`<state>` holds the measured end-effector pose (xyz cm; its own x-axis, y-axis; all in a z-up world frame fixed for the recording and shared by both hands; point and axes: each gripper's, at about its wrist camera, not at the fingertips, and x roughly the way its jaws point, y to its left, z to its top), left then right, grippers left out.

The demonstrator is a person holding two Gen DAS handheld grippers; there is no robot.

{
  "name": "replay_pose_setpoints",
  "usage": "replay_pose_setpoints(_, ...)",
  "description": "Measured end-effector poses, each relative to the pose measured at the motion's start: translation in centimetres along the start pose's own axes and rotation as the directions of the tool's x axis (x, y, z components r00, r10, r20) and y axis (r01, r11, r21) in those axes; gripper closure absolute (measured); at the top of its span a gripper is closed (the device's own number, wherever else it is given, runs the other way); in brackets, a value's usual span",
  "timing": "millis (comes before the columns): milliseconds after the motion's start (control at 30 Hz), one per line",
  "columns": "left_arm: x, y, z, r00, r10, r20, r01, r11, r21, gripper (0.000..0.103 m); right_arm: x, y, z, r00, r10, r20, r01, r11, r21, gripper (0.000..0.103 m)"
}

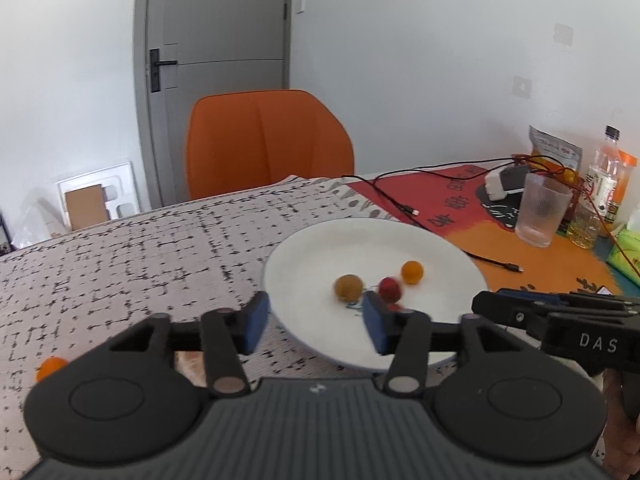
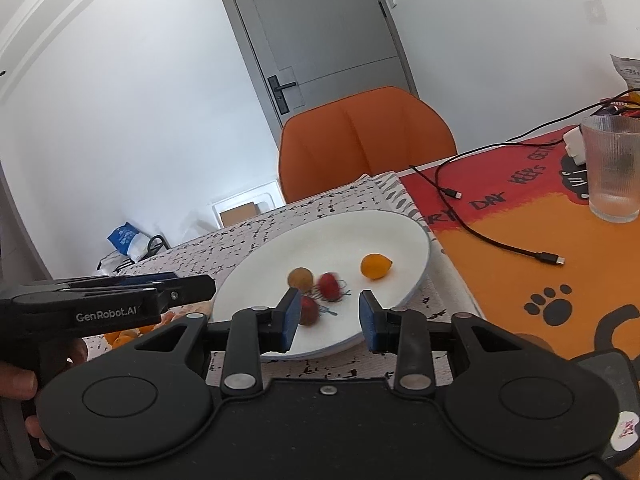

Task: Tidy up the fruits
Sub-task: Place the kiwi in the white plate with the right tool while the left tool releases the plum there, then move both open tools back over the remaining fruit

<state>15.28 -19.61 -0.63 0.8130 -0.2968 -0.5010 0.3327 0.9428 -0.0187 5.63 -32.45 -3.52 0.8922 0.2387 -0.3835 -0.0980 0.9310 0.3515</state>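
Hovering over white plate [image 2: 404, 236]: right gripper [image 2: 330, 318] wide, empty; left gripper [image 1: 316, 322] likewise. Three small fruits plated; stray orange fruit [image 1: 50, 366] on tablecloth (left). Approach low, close gently—round fruit rolls.

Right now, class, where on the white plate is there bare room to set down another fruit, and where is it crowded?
The white plate is bare along its far half, behind the orange fruit. It is crowded near the front, where the brown fruit and red fruits cluster.

White walls [image 1: 400, 80] fill the frame's upper half; grey door [image 1: 224, 28] at top centre; orange chair [image 1: 268, 140] below it, behind the table [image 1: 120, 240].
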Motion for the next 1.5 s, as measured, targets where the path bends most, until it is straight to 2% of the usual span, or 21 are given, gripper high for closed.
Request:
replay_pose_setpoints(267,-1.7,2.4,-0.4,0.998,0.068,0.017,-0.068,0.997,-0.036,0.03,0.4,1.4,0.2,1.0,0.022,-0.007,-0.022,0.999,-0.026,0.06)
replay_pose_setpoints(567,-3.6,5.0,-1.2,0.991,0.133,0.023,-0.131,0.989,-0.075,0.021,1.0,3.6,0.1,0.998,0.053,-0.017,-0.054,0.997,-0.06,0.044)
replay_pose_setpoints(733,-4.2,6.3,-2.0,0.987,0.162,0.014,-0.16,0.983,-0.095,0.021,1.3,4.8,0.0,0.997,0.07,-0.025,-0.071,0.994,-0.078,0.034)
replay_pose_setpoints(800,-4.3,6.9,-2.3,0.985,0.17,0.008,-0.168,0.98,-0.107,0.021,1.3,5.2,0.0,0.997,0.074,-0.025,-0.076,0.994,-0.084,0.026)
replay_pose_setpoints(1067,-4.5,9.1,-3.7,0.978,0.206,-0.022,-0.207,0.967,-0.151,0.02,1.9,6.8,-0.2,0.996,0.088,-0.023,-0.09,0.99,-0.108,0.007)
replay_pose_setpoints(1200,-4.3,10.0,-4.3,0.977,0.21,-0.035,-0.213,0.962,-0.173,0.02,2.2,7.5,-0.4,0.995,0.097,-0.034,-0.1,0.987,-0.124,0.004)
replay_pose_setpoints(1500,-3.4,11.0,-5.4,0.978,0.199,-0.057,-0.206,0.958,-0.201,0.02,3.0,8.9,-0.6,0.993,0.104,-0.049,-0.11,0.982,-0.153,0.004)
